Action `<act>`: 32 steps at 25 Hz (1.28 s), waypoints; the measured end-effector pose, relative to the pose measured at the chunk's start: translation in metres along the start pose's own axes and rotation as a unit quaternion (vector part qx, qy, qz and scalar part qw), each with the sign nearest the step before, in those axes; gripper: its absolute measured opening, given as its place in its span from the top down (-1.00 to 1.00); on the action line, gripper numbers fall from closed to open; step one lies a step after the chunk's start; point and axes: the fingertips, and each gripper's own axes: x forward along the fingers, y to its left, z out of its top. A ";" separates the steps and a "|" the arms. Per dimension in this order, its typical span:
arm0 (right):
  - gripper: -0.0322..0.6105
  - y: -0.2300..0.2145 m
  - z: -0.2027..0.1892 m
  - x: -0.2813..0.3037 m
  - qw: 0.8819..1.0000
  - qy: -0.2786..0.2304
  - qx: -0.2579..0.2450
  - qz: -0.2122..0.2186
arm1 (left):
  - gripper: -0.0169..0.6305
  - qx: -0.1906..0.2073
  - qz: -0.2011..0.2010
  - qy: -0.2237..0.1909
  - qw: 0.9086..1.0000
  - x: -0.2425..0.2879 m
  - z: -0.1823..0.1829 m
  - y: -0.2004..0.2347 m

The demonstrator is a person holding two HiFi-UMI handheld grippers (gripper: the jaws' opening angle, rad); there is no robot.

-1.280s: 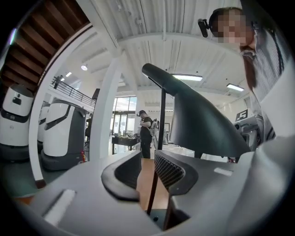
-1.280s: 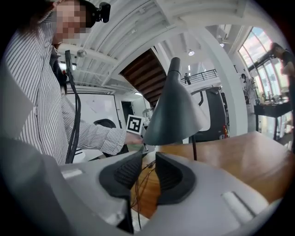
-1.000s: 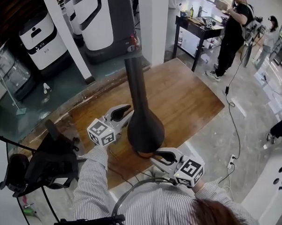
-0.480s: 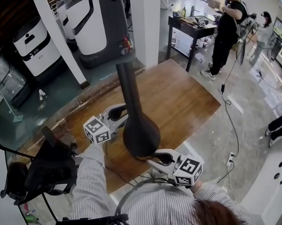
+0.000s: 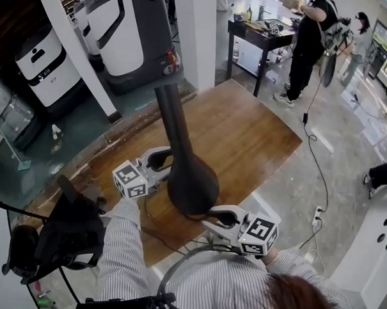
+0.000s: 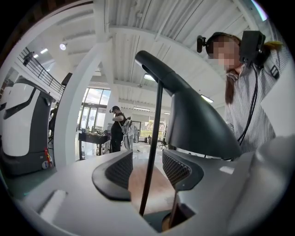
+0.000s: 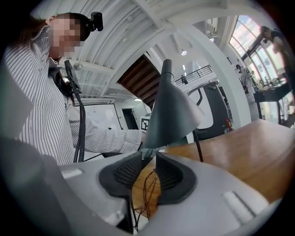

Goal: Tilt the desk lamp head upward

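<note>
Dark lamp head (image 5: 192, 182) sits low over near edge of wooden table (image 5: 258, 144), cone mouth facing down toward the person, long neck sticking up. On right gripper (image 7: 148, 159) the fingers are nearly together, pinching the cone's lower rim, so it has the head. On left gripper (image 6: 147, 161) the fingers have just been opening. They're now spread wide w/ thin stem (image 6: 154, 120) standing between them, untouched. Risks, as I judge: rim grip is shallow & on a smooth sloped shell, so an upward push could pop the fingers off. W/ stem unheld, whole lamp may rock or skid instead of the hinge turning. Loose wires (image 7: 145, 193) under the head could snag.
</note>
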 end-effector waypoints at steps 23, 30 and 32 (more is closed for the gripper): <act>0.65 -0.004 0.019 0.014 0.989 -0.074 0.113 0.062 | 0.76 0.005 -0.039 -0.013 0.999 0.035 -0.004 -0.012; 0.72 0.002 0.026 0.006 0.987 -0.075 0.106 0.099 | 0.79 0.020 -0.032 -0.004 0.999 0.040 -0.005 -0.012; 0.73 0.008 0.030 0.003 0.987 -0.074 0.096 0.110 | 0.79 0.020 -0.030 -0.004 0.999 0.039 -0.005 -0.011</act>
